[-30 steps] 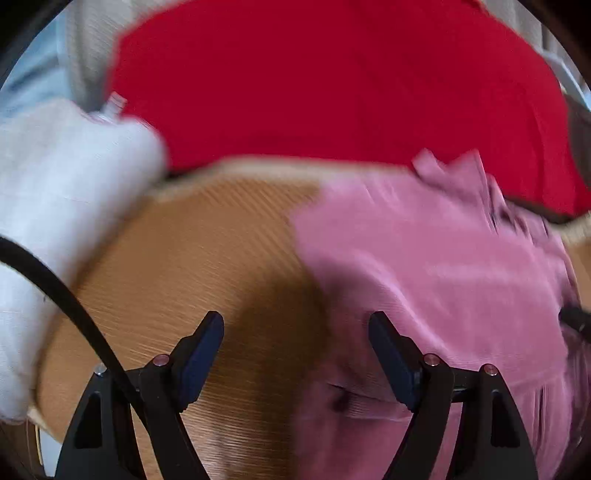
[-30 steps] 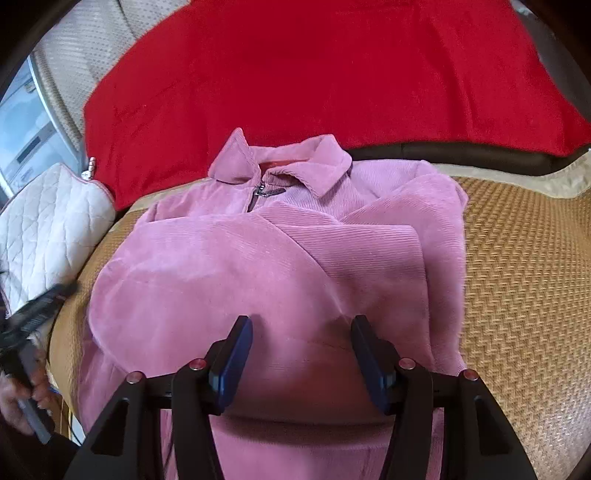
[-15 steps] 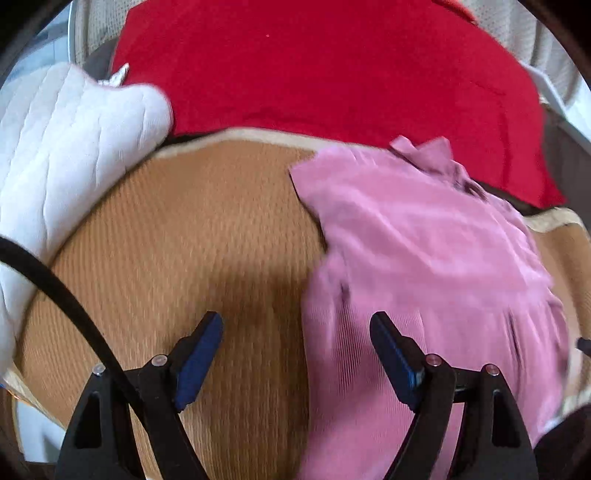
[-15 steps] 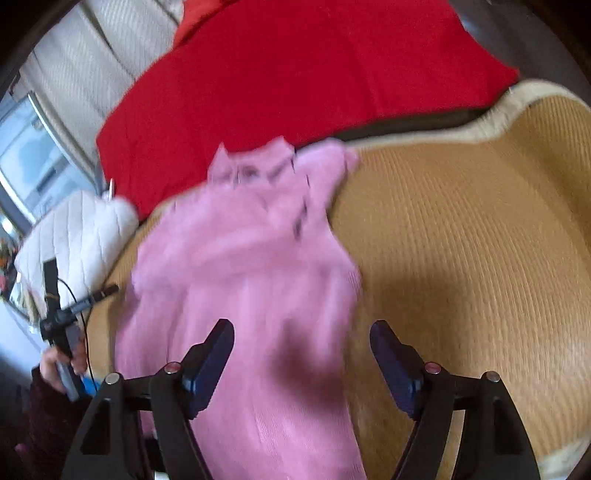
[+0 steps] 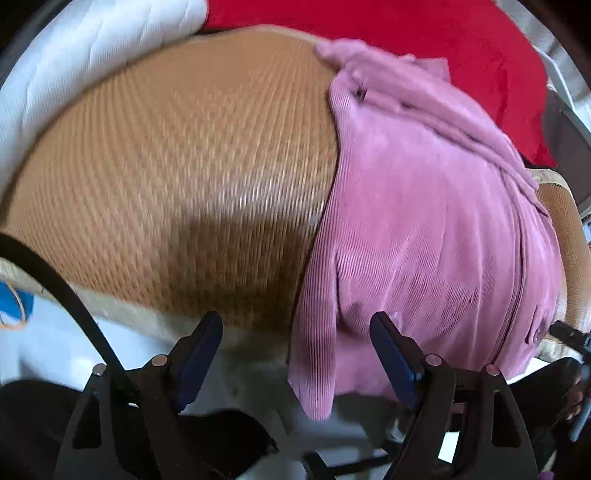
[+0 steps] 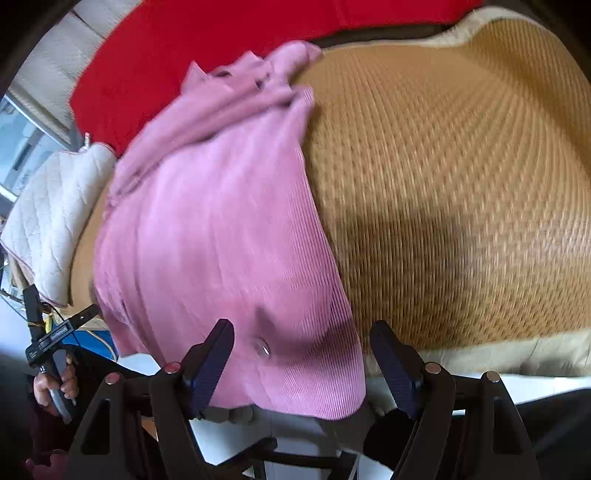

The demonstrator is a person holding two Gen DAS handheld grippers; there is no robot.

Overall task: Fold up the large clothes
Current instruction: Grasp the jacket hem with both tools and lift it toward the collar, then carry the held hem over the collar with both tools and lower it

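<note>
A pink corduroy jacket (image 5: pixel 424 206) lies lengthwise on a tan woven mat (image 5: pixel 177 155), sleeves folded in, collar at the far end, hem hanging over the near edge. It also shows in the right wrist view (image 6: pixel 214 236). My left gripper (image 5: pixel 299 354) is open and empty, its jaws straddling the hem's left corner. My right gripper (image 6: pixel 303 354) is open and empty, its jaws either side of the hem's right corner. The left gripper and the hand holding it (image 6: pixel 51 354) show at the left of the right wrist view.
A red blanket (image 5: pixel 388 26) lies behind the mat, also in the right wrist view (image 6: pixel 177 48). A white quilted cushion (image 5: pixel 85 48) sits at the mat's left end, seen again in the right wrist view (image 6: pixel 55 210). The mat's beige front border (image 6: pixel 498 354) runs along the near edge, pale floor below.
Both grippers have pulled back toward the near edge of the mat, from over the jacket's middle to its hanging hem. Both stay open.
</note>
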